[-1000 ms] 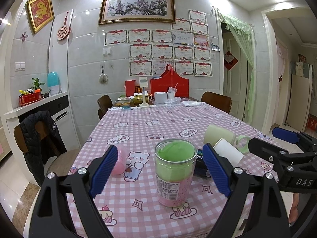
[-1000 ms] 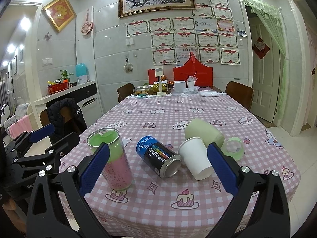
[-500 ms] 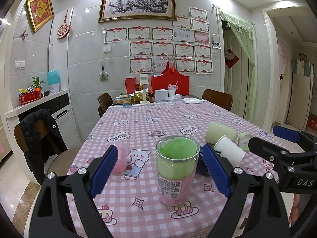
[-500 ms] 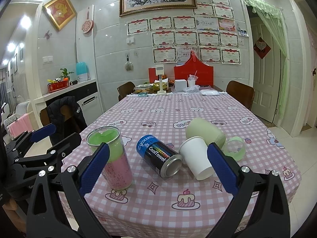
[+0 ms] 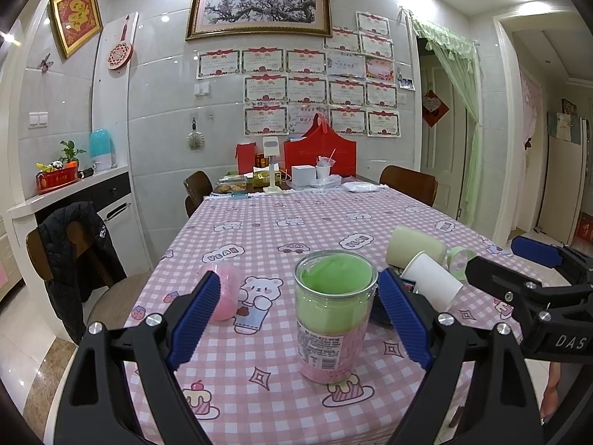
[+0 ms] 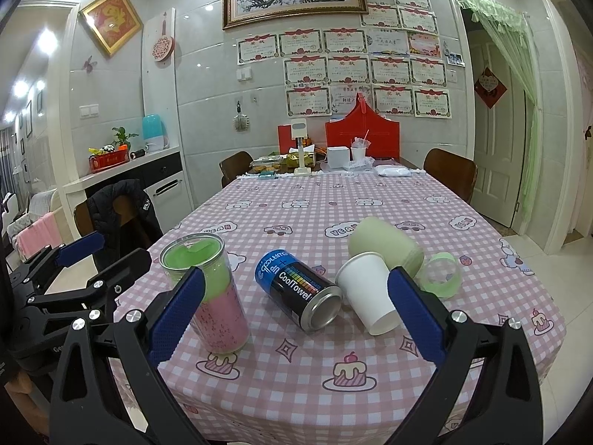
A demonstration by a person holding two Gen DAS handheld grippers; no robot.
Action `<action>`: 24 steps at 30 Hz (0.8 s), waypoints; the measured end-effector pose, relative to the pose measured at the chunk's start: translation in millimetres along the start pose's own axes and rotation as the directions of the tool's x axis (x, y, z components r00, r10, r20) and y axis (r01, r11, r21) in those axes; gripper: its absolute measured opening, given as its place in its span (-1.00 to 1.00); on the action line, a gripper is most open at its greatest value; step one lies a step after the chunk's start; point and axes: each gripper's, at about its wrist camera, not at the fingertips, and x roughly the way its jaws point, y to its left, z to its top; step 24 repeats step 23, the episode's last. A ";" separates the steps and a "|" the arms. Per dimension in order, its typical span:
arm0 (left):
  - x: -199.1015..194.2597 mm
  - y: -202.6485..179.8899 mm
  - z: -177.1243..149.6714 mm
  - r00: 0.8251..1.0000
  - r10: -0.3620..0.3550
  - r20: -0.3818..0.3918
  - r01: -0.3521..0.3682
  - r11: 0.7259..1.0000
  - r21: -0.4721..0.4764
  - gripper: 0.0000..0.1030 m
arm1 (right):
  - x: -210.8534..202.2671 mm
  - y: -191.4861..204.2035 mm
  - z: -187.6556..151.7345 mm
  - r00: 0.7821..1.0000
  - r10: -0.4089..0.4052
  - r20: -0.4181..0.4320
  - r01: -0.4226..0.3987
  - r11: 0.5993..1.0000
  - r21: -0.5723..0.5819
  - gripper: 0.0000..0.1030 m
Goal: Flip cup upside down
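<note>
A clear cup (image 5: 333, 315) with green and pink filling stands upright on the pink checked tablecloth; it also shows in the right wrist view (image 6: 207, 293). My left gripper (image 5: 296, 315) is open, its blue pads either side of the cup without touching it. A white paper cup (image 6: 367, 296) lies on its side beside a pale green cup (image 6: 385, 248), also on its side. My right gripper (image 6: 296, 311) is open and empty, in front of a lying can (image 6: 300, 293).
A pink ball-like object (image 5: 224, 293) lies left of the clear cup. A green tape ring (image 6: 441, 276) sits right of the lying cups. Boxes and clutter (image 5: 296, 178) stand at the table's far end. Chairs (image 5: 74, 259) flank the table.
The left gripper has moved slightly closer to the clear cup, which now sits a little nearer between the pads. The right gripper has barely moved.
</note>
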 end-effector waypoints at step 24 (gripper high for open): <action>6.6 18.4 -7.7 0.998 0.063 -0.020 -0.063 0.998 -0.012 0.67 | 14.8 6.1 -5.7 1.000 -0.003 -0.022 0.003 1.000 0.000 0.85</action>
